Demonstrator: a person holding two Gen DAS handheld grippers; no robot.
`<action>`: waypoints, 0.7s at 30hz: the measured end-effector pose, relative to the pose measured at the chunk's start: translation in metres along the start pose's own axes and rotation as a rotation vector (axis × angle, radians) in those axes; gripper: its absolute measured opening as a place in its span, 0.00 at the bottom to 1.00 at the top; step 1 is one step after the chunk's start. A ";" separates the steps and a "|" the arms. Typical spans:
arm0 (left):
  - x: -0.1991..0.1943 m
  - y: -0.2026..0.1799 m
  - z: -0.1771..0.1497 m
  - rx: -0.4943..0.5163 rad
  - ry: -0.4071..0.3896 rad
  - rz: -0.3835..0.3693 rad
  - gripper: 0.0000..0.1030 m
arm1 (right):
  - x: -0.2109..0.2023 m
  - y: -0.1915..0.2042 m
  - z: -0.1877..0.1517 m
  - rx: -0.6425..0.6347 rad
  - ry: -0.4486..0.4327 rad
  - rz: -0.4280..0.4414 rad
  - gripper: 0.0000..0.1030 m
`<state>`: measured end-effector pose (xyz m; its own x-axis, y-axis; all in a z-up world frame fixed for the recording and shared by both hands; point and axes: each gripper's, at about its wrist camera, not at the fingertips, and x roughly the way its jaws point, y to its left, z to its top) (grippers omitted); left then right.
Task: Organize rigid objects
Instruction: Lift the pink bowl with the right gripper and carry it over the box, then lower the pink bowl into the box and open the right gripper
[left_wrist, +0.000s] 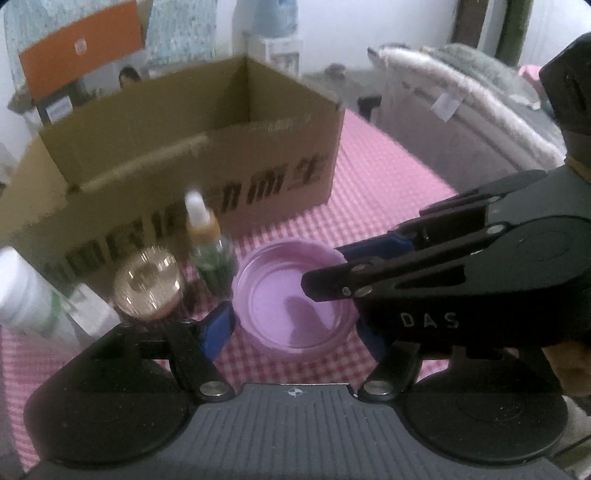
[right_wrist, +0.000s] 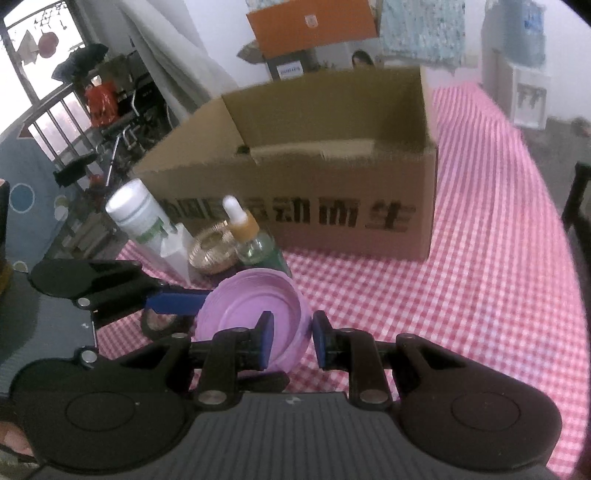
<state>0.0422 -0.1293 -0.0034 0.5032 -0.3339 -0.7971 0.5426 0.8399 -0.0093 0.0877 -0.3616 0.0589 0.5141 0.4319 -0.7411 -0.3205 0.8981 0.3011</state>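
both grippers at the purple lid

the purple lid (left_wrist: 295, 295) lies open side up on the pink checked tablecloth (right_wrist: 480, 258), just in front of the cardboard box (right_wrist: 332, 177). the left gripper (left_wrist: 293, 326) has its blue pads spread wide on either side of the lid. the right gripper (right_wrist: 293, 339) straddles the lid's wall, one pad inside, one outside, with a small gap remaining. beside the lid stand a dropper bottle (right_wrist: 255, 236), a gold jar cap (left_wrist: 147, 282) and a white bottle (right_wrist: 136, 214).

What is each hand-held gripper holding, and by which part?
The right hand-held gripper straddles the near rim of the purple lid; a firm grip cannot be told. The left hand-held gripper is open around it.
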 end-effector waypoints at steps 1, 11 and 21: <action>-0.004 0.000 0.003 0.005 -0.015 0.004 0.69 | -0.007 0.004 0.003 -0.012 -0.021 -0.007 0.24; -0.061 0.017 0.047 -0.005 -0.210 0.087 0.69 | -0.052 0.029 0.066 -0.122 -0.195 0.008 0.24; -0.033 0.085 0.117 -0.113 -0.178 0.118 0.69 | 0.006 0.022 0.177 -0.117 -0.095 0.105 0.25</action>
<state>0.1508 -0.0974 0.0928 0.6746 -0.2920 -0.6779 0.3991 0.9169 0.0022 0.2245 -0.3247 0.1671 0.5442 0.5334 -0.6475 -0.4639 0.8344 0.2975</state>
